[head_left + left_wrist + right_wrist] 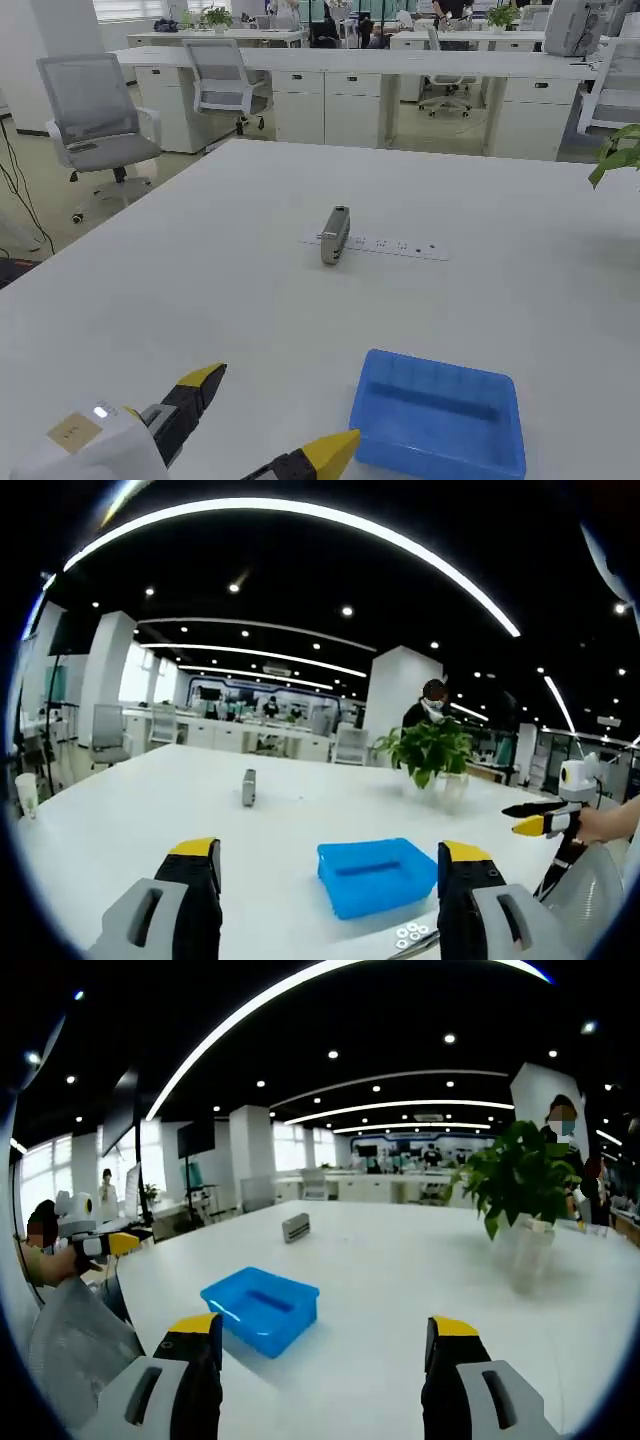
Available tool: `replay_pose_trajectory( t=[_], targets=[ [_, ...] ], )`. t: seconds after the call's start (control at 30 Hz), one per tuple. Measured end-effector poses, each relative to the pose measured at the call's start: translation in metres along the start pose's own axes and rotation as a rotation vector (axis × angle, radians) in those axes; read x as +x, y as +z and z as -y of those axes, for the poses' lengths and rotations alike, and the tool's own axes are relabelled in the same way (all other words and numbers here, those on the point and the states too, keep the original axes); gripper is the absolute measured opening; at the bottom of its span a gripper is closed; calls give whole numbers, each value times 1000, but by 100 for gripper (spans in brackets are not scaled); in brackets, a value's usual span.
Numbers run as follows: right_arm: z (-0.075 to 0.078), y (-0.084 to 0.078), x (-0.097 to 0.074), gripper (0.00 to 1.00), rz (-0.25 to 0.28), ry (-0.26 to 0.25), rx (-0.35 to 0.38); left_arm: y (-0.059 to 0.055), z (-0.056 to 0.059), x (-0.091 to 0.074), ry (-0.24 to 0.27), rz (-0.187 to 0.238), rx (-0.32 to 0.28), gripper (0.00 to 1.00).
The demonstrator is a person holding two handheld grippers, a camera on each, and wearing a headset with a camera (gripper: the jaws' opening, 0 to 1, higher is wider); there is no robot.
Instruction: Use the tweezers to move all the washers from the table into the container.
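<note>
Left gripper (330, 855) fingers (197, 865): held wide apart, nothing gripped.
Right gripper (323, 1328) fingers (196, 1335): spread apart, nothing gripped.
Washers (412, 935): laid on the counter (120, 830), just beside one finger of the left gripper.
Container (375, 875): blue, set on the counter ahead of both pairs of fingers, just beyond the washers.
Metal block (248, 786): stood farther ahead, well beyond the container.

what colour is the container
The container is blue, clearest in the head view.
</note>
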State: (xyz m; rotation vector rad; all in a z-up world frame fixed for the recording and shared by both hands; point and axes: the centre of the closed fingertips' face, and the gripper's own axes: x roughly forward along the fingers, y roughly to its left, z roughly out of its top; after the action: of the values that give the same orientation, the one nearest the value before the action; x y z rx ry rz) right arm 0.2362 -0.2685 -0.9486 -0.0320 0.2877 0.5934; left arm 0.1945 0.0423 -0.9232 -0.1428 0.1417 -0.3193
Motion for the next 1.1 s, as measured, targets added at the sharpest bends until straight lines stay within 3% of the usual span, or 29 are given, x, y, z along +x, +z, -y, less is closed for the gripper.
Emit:
replay_pose_trajectory(
  t=[0.57, 1.1],
  targets=[
    [5, 3, -3, 74, 18, -30, -6, 3, 0, -1, -3, 24, -14, 88],
    [5, 5, -3, 76, 30, -30, -2, -1, -1, 0, 2, 2, -14, 88]
  ],
)
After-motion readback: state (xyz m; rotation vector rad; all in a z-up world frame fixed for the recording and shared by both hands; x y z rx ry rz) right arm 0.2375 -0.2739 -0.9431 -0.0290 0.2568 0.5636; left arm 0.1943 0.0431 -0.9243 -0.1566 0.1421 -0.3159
